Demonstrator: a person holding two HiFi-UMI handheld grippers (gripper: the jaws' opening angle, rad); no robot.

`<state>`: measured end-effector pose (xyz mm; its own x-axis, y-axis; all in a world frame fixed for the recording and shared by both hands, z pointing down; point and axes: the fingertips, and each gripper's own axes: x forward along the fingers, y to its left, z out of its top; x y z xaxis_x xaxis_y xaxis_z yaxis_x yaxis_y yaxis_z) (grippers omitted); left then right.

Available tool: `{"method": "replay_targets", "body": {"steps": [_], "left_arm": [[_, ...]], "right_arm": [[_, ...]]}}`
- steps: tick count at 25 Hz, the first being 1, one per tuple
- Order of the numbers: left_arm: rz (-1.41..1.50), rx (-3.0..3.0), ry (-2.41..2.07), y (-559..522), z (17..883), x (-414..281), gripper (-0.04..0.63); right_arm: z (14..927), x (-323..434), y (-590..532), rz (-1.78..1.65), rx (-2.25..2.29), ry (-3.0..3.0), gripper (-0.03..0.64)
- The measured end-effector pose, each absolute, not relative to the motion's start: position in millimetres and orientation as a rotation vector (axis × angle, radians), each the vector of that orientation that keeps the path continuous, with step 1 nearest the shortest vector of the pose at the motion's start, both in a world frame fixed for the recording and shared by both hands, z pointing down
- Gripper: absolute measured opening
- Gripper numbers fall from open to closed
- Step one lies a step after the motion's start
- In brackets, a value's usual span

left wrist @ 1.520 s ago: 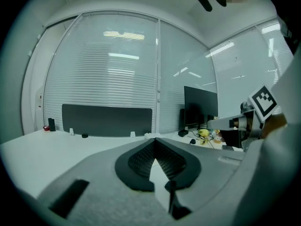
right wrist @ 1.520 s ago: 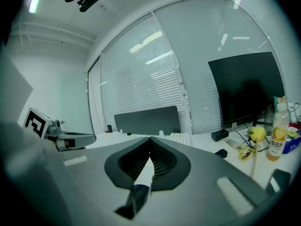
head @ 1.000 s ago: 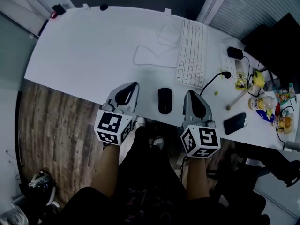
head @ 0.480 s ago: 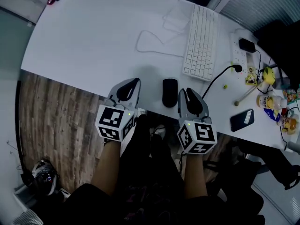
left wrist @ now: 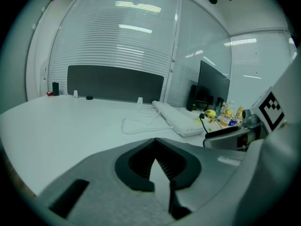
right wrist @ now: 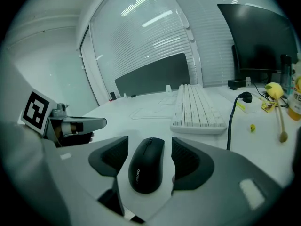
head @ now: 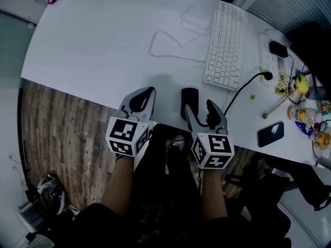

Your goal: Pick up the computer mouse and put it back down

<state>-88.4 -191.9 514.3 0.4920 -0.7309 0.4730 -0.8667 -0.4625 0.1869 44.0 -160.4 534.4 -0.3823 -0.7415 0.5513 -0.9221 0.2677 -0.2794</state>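
Change: right gripper (head: 198, 108), earlier beside the computer mouse (right wrist: 146, 171), now straddles it, jaws just opened wide, not pinching.
Computer mouse: by the desk (head: 103, 50) front edge, near end hidden in head view.
Left gripper (left wrist: 155, 141): pressed together, empty.

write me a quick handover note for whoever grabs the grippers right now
Right gripper: open, jaws have just been opening, now either side of the computer mouse with gaps, not pressing.
Left gripper: shut, empty, at the near edge of the desk, left of the mouse.
Mouse: flat on the desk, in front of the keyboard.
Done: right gripper lined up on the mouse.
Left: close on it, lift, set it back down.
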Motion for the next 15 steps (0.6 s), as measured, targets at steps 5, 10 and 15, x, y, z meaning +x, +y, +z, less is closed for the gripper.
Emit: {"method": "replay_targets", "body": {"steps": [5, 10, 15], "left_arm": [[0.486, 2.319, -1.306, -196, 527, -87, 0.002], [0.496, 2.319, -1.298, -201, 531, -88, 0.002], [0.495, 2.317, -1.293, -207, 533, -91, 0.002]], "right_arm": [[552, 39, -161, 0.818, 1.466, -2.147, 0.326], [567, 33, -162, 0.871, 1.43, -2.094, 0.331], [574, 27, -167, 0.885, 1.41, -2.065, 0.331]]}}
